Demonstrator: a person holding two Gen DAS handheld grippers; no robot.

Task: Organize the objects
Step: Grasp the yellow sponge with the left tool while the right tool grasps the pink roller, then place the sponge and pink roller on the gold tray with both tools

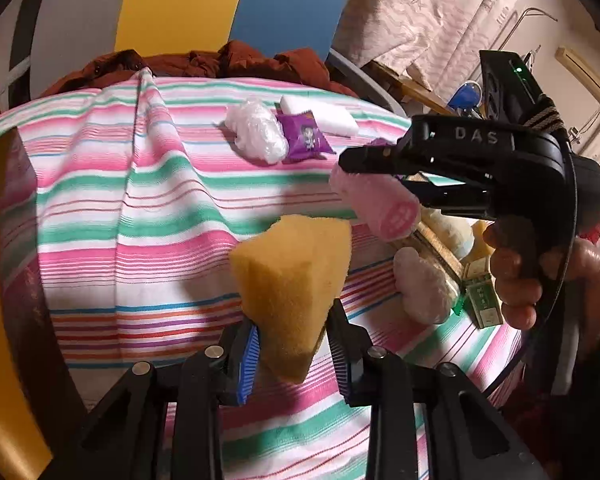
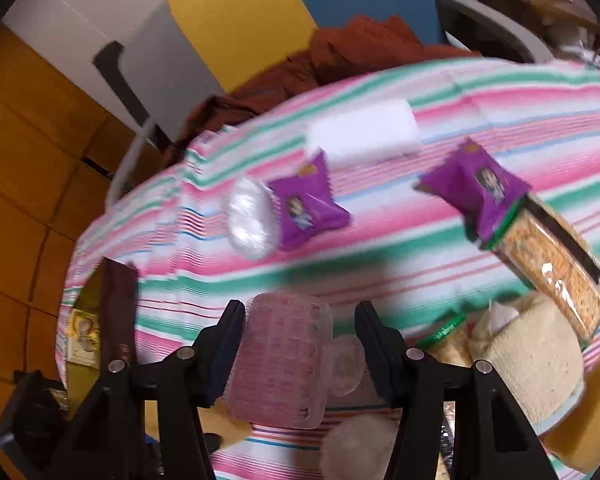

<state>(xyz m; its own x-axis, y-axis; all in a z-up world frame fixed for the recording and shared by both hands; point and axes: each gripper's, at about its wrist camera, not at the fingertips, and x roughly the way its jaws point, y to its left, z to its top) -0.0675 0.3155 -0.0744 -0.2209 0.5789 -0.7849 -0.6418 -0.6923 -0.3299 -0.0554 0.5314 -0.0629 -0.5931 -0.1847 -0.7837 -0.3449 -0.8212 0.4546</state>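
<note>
My left gripper (image 1: 294, 320) is shut on a yellow wedge-shaped sponge (image 1: 296, 272), held above the striped tablecloth (image 1: 120, 200). At the right of the left wrist view, a hand holds my right gripper (image 1: 366, 182), which is shut on a pink roller (image 1: 384, 208). In the right wrist view that translucent pink roller (image 2: 284, 360) sits between the right gripper's (image 2: 300, 312) fingers, above the cloth. Two purple snack packets (image 2: 306, 210) (image 2: 476, 186), a clear plastic wad (image 2: 250, 220) and a white foam block (image 2: 364, 132) lie on the cloth beyond.
A cracker pack (image 2: 556, 268), a beige roll (image 2: 532, 356), a pink fluffy piece (image 1: 420, 284) and a green box (image 1: 482, 300) crowd the table's right side. Rust-coloured fabric (image 1: 220, 62) lies at the far edge. A dark brown packet (image 2: 118, 312) sits at the left edge.
</note>
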